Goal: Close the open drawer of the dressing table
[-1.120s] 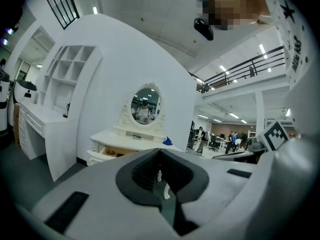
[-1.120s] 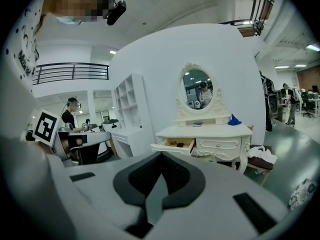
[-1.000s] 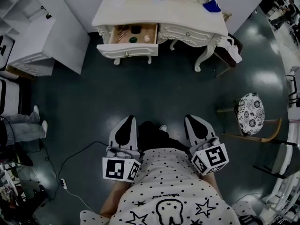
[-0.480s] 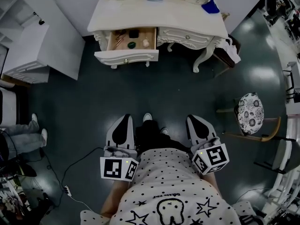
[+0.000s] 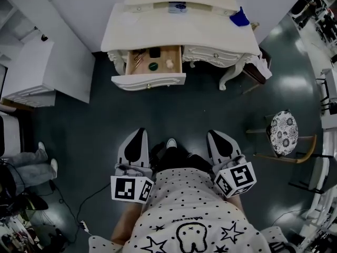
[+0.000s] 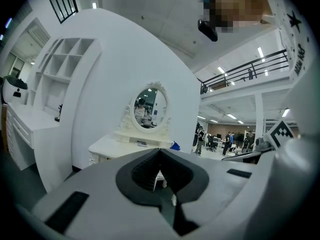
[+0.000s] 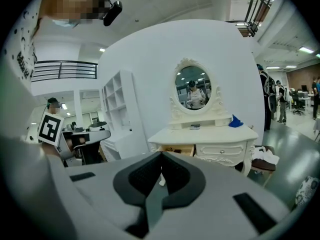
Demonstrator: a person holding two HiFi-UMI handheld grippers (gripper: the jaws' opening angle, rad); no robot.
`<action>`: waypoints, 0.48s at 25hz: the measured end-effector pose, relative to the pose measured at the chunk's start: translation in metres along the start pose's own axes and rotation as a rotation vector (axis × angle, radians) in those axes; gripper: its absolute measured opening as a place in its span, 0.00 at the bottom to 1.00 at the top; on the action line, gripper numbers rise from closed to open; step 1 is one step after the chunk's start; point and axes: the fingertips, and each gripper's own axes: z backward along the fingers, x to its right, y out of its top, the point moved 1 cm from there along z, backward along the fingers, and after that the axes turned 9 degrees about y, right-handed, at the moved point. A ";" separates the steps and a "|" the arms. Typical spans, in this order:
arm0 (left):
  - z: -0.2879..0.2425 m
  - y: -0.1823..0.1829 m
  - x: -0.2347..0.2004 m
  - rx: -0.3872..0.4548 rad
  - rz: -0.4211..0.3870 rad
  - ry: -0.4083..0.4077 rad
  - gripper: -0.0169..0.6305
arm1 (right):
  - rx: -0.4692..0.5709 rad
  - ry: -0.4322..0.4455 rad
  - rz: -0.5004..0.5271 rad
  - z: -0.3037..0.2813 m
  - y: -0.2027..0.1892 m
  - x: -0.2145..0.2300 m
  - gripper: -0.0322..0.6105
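Note:
The white dressing table (image 5: 221,30) stands against the wall at the top of the head view. Its left drawer (image 5: 148,81) is pulled out, with small items lying on the wooden bottom. The right gripper view shows the same open drawer (image 7: 182,149) under the oval mirror (image 7: 193,91). My left gripper (image 5: 139,133) and right gripper (image 5: 215,135) are held side by side in front of my body, well short of the table. Both point at it, and both are shut and empty. In the left gripper view the closed jaws (image 6: 160,156) hide the drawer.
A white shelf cabinet (image 5: 42,67) stands left of the table. A chair with a patterned seat (image 5: 284,133) is at the right, and a seat with white cloth (image 5: 260,67) is beside the table's right leg. A cable (image 5: 84,199) lies on the floor; a person's legs (image 5: 45,157) are at left.
I have stepped forward: the dressing table sits lower and larger in the head view. Both grippers came along with me, still shut and side by side.

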 end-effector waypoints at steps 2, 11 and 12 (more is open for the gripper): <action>-0.004 -0.001 -0.004 -0.006 0.001 -0.009 0.05 | -0.001 -0.019 -0.016 -0.004 -0.002 0.002 0.06; -0.015 -0.005 -0.021 -0.038 0.010 0.013 0.05 | -0.032 0.001 -0.022 -0.027 -0.003 0.003 0.06; -0.018 -0.005 -0.023 -0.040 0.010 0.019 0.05 | -0.035 0.001 -0.024 -0.030 -0.003 0.005 0.06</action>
